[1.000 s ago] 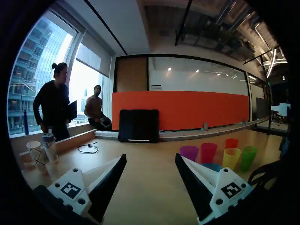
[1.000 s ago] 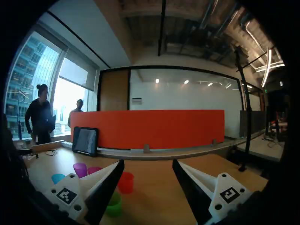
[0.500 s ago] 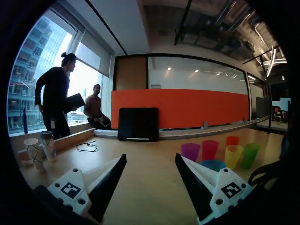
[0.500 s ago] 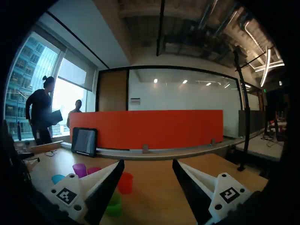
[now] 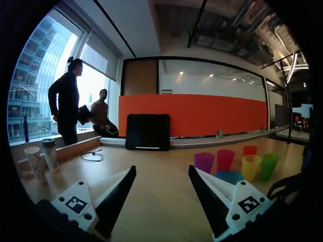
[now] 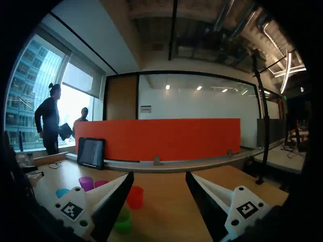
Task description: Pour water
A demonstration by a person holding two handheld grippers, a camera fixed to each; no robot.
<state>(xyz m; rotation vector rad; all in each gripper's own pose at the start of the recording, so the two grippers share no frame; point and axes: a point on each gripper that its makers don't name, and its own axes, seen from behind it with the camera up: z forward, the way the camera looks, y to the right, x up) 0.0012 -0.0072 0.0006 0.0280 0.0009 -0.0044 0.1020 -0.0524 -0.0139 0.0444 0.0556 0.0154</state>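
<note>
Looking across the wooden table (image 5: 161,197), we take the long orange panel (image 5: 194,115) along its far edge as our mark. Left of the panel, by the bright windows, a standing person (image 5: 68,105) faces a seated person (image 5: 101,119). A black tablet (image 5: 147,132) leans upright just in front of the panel's left end. Nearer to us than the panel, the left gripper (image 5: 161,167) hangs over the table with its fingers spread wide and bare wood between them. In the right gripper view, the right gripper (image 6: 159,174) points at the panel's middle, its fingers just as wide apart and closed on no object. The cups stand on the table in front of the panel's right half, as the left gripper view shows them. The purple cup (image 5: 204,162), pink cup (image 5: 225,159) and red cup (image 5: 249,150) form the row closer to the panel. The yellow cup (image 5: 250,167) and green cup (image 5: 269,165) stand upright one step farther from it. The blue cup (image 5: 228,176) sits farthest from the panel, partly hidden by a gripper finger. Well to the left of the panel, a paper cup (image 5: 49,153) stands near a thin dark cable (image 5: 92,155).
</note>
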